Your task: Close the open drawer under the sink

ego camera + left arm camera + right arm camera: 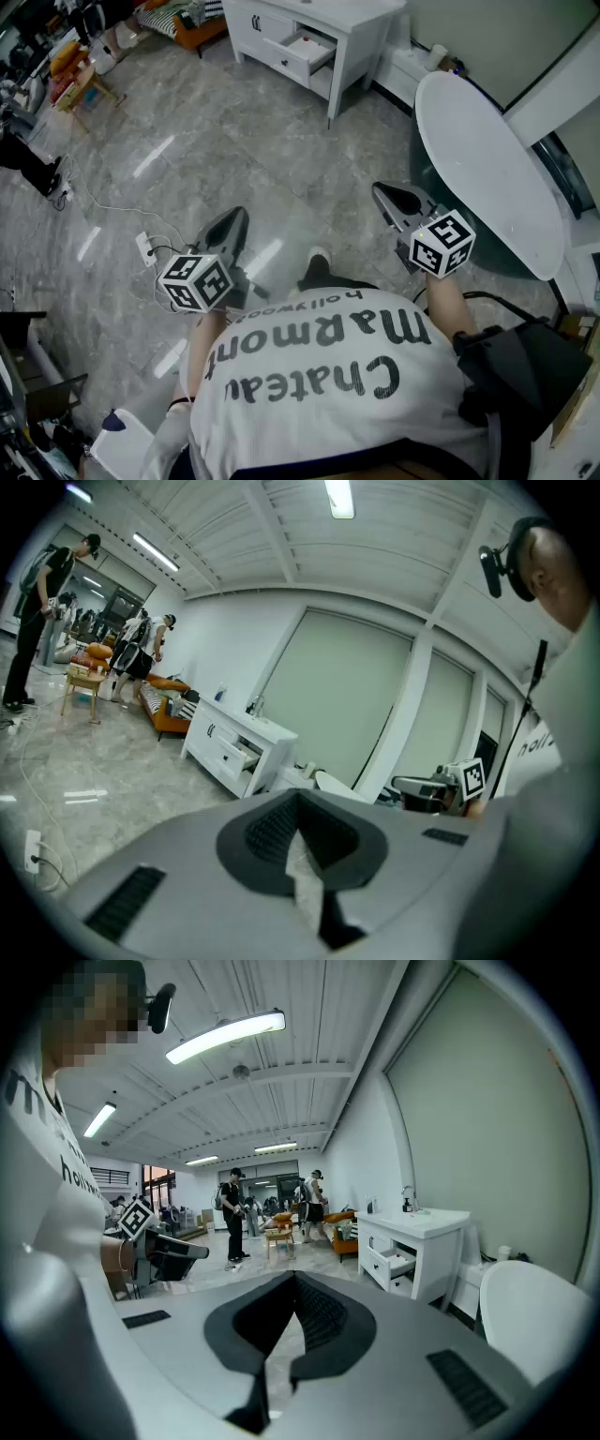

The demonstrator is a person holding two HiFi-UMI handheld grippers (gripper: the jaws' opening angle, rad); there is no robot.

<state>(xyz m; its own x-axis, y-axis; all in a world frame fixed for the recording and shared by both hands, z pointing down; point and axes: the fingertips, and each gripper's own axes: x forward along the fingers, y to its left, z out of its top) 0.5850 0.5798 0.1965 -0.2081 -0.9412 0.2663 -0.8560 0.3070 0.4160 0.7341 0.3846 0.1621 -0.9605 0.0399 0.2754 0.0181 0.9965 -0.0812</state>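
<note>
Left gripper [234, 217] and right gripper [386, 192] had jaws pressed together, empty. The open drawer [314, 49], seemingly near the cabinet's [361, 14] right corner, stood well apart; closing it required approaching first, then pushing its front squarely.

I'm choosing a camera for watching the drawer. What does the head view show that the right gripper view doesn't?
Only the head view shows the power strip on the floor and the person's shoe. Only the right gripper view shows the ceiling lights, the people standing in the background and the faucet. Both show the white cabinet with its open drawer, the round white table and the left gripper.
</note>
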